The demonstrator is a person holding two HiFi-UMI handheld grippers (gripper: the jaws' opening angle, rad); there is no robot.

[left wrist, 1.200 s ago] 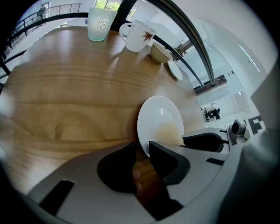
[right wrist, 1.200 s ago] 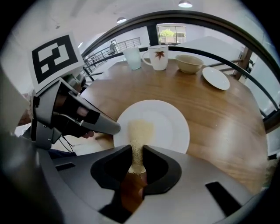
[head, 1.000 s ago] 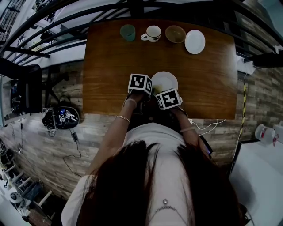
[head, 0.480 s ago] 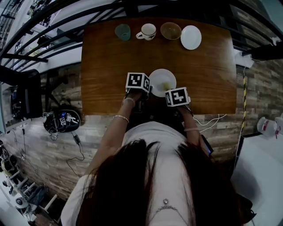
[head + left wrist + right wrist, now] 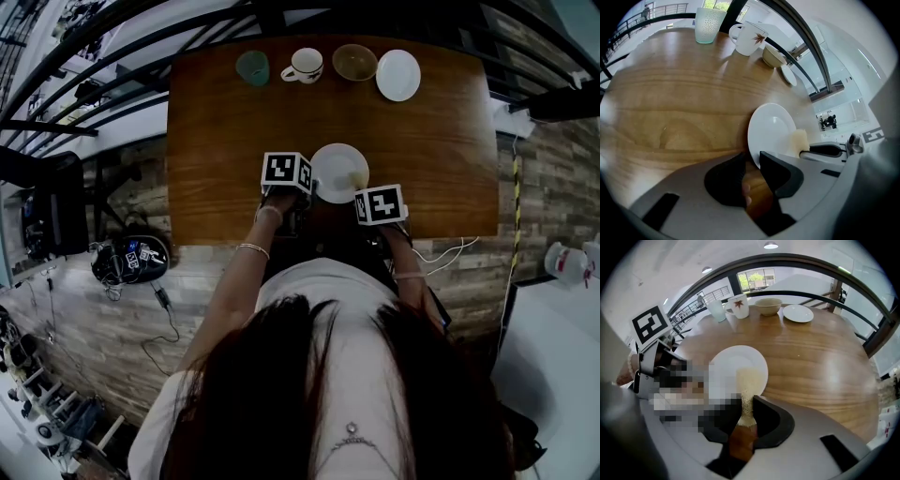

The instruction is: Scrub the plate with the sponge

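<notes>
Round white plate [image 5: 336,169] lies on the brown wooden desk [image 5: 216,141], close to the near edge, about midway along it. Left claw [image 5: 754,164] is closed on the plate's near-left rim. Right claw [image 5: 746,404] pinches a pale yellow sponge [image 5: 749,380]; the sponge's free end touches the plate's near-right part. Along the far edge, left to right: green glass tumbler [image 5: 251,67], white mug [image 5: 305,65], tan bowl [image 5: 354,61], small white saucer [image 5: 398,75], all well apart from the claws.

The left hand-held gripper [image 5: 751,158] and right hand-held gripper [image 5: 746,403] point steeply down, jaws gripping.
</notes>
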